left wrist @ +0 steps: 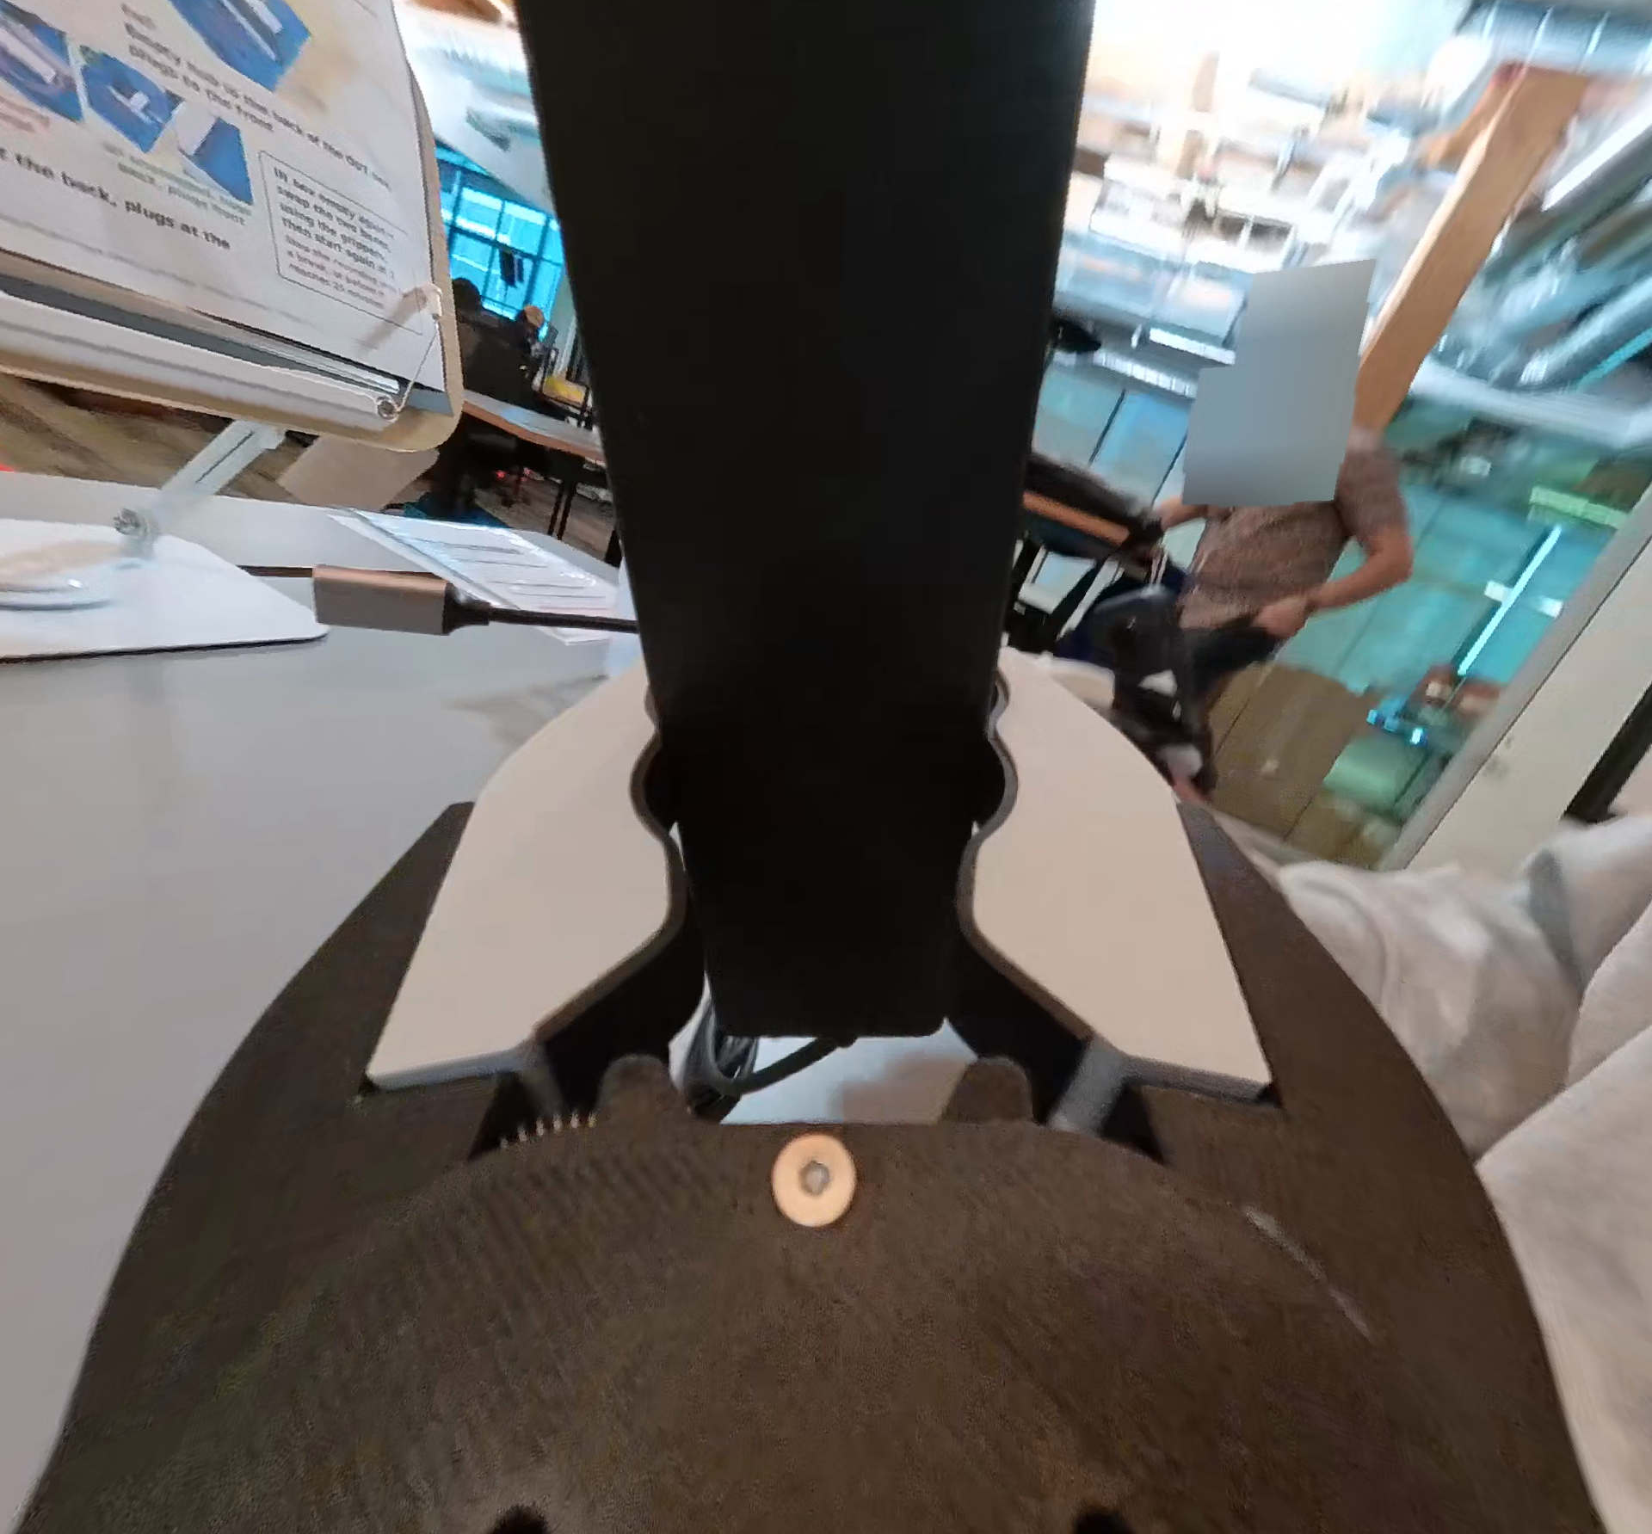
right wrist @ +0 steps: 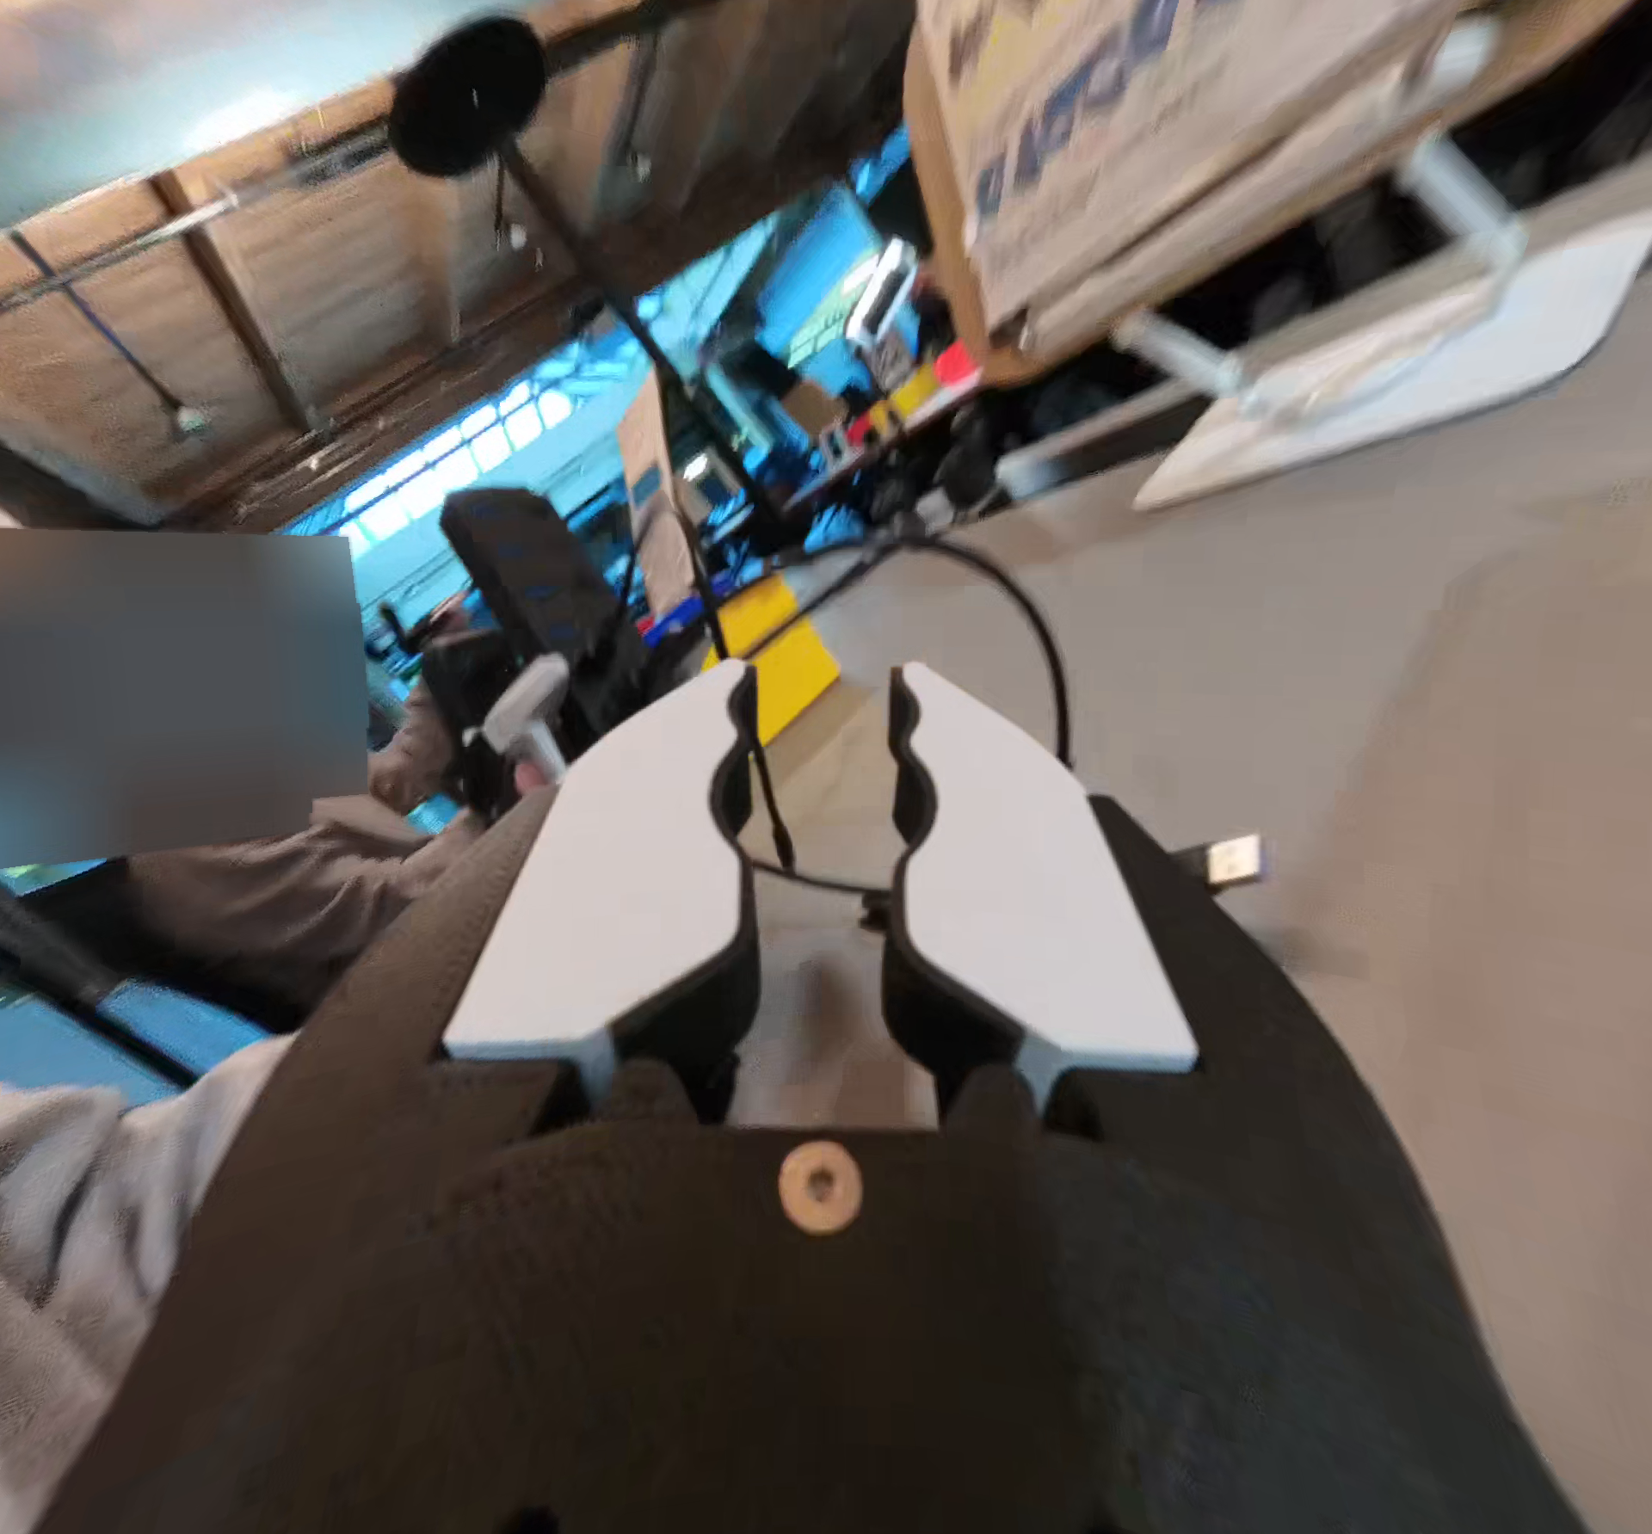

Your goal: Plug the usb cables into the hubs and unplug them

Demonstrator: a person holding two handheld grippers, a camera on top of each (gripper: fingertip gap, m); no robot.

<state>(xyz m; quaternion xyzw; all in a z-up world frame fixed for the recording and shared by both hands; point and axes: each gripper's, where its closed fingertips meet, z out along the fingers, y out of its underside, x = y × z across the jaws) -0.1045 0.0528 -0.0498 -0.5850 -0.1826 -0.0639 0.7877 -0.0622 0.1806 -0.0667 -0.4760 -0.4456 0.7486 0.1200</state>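
My left gripper (left wrist: 822, 687) is shut on a long black USB hub (left wrist: 804, 329), which stands up between its white fingers (left wrist: 554, 892) and fills the middle of the left wrist view. A grey metal USB plug (left wrist: 380, 597) lies on the grey table (left wrist: 223, 821) to the left, its black cable running behind the hub. In the right wrist view my right gripper (right wrist: 818, 678) is open and empty above the table. A thin black cable (right wrist: 1028, 597) loops under and between its fingers. A silver USB plug (right wrist: 1238, 861) lies just right of it. The hub (right wrist: 527, 588) in the left gripper shows at the left.
An instruction sheet on a white stand (left wrist: 206, 106) is at the table's back, its base plate (left wrist: 179, 606) near the grey plug; the base also shows in the right wrist view (right wrist: 1386, 392). A yellow patch (right wrist: 791, 660) lies ahead. A person (left wrist: 1287, 561) stands beyond the table.
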